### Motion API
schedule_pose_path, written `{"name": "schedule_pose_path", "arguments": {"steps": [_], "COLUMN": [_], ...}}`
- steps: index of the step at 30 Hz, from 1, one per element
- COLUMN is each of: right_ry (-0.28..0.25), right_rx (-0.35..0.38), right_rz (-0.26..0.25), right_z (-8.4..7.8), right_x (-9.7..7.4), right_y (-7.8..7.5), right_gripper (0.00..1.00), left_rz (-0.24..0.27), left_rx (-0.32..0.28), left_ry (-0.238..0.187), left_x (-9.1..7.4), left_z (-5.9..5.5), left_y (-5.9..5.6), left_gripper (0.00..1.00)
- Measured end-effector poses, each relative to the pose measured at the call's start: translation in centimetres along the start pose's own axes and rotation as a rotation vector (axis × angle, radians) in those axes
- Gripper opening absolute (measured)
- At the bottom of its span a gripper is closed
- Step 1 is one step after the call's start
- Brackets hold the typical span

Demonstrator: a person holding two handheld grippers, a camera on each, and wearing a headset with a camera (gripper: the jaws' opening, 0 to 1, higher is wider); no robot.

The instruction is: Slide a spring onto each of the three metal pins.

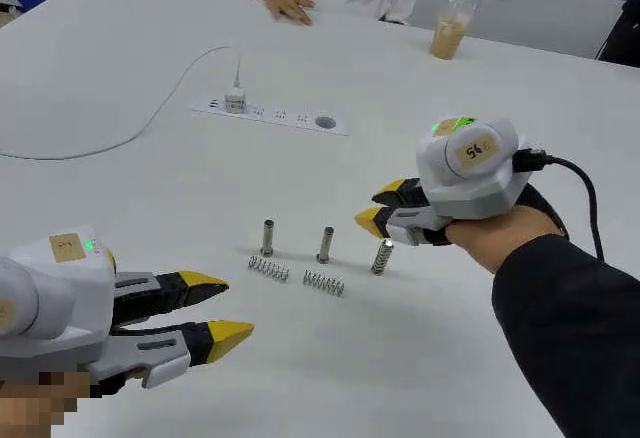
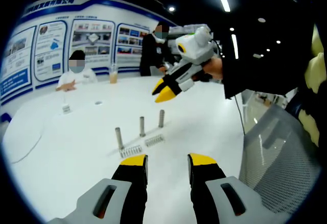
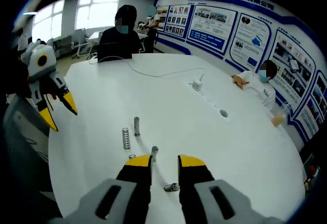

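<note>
Three metal pins stand upright in a row on the white table (image 1: pixel 150 178): the left pin (image 1: pixel 267 237), the middle pin (image 1: pixel 326 244) and the right pin (image 1: pixel 382 256), which has a spring around it. Two loose springs (image 1: pixel 268 269) (image 1: pixel 323 283) lie flat just in front of the bare pins. My right gripper (image 1: pixel 376 208) hovers open just above the sprung pin (image 3: pixel 171 186), holding nothing. My left gripper (image 1: pixel 218 306) is open near the front left, a short way from the springs (image 2: pixel 132 151) and empty.
A white power strip (image 1: pixel 270 113) with a plugged cable (image 1: pixel 150 118) lies beyond the pins. An iced drink cup (image 1: pixel 450 26) stands at the far edge, and a person's hand (image 1: pixel 290 0) rests on the far side. A mesh chair (image 2: pixel 286 157) stands at the table's right.
</note>
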State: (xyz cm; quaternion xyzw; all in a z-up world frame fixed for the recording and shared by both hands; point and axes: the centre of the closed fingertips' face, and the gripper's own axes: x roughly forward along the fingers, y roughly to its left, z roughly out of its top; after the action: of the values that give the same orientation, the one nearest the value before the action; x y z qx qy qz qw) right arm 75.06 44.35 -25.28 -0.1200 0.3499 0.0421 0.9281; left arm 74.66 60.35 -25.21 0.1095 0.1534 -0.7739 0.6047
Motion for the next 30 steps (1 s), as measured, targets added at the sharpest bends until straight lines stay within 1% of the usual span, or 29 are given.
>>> {"name": "schedule_pose_path", "arguments": {"steps": [3, 4, 6, 7, 12, 17, 24, 30], "right_ry": [0.031, 0.045, 0.058, 0.069, 0.111, 0.142, 0.167, 0.184], "right_rx": [-0.011, -0.021, -0.026, -0.029, -0.029, -0.032, -0.022, -0.009], "right_rz": [0.040, 0.061, 0.075, 0.091, 0.136, 0.159, 0.177, 0.186], "right_z": [-1.2, -1.8, -2.3, -2.7, -4.3, -5.5, -6.4, -6.9], "right_x": [0.7, 1.1, 1.3, 1.6, 2.9, 4.0, 4.9, 5.2], "right_y": [1.3, 1.8, 2.4, 2.9, 4.0, 4.6, 4.8, 4.6], "right_gripper": [0.21, 0.21, 0.20, 0.20, 0.18, 0.18, 0.16, 0.16], "left_rz": [0.001, 0.000, 0.000, -0.001, -0.007, -0.009, -0.008, -0.010], "left_rx": [-0.002, -0.002, -0.002, -0.003, -0.002, -0.003, -0.005, -0.007], "left_ry": [0.001, 0.004, 0.008, 0.010, 0.014, 0.020, 0.024, 0.027], "left_x": [-0.1, -0.1, 0.0, 0.0, 0.2, 0.2, 0.3, 0.4], "left_z": [-0.1, -0.2, -0.3, -0.4, -0.4, -0.5, -0.6, -0.7], "left_y": [-0.1, -0.1, -0.1, -0.2, -0.4, -0.4, -0.2, -0.2], "left_gripper": [0.32, 0.32, 0.32, 0.32, 0.32, 0.32, 0.32, 0.32]}}
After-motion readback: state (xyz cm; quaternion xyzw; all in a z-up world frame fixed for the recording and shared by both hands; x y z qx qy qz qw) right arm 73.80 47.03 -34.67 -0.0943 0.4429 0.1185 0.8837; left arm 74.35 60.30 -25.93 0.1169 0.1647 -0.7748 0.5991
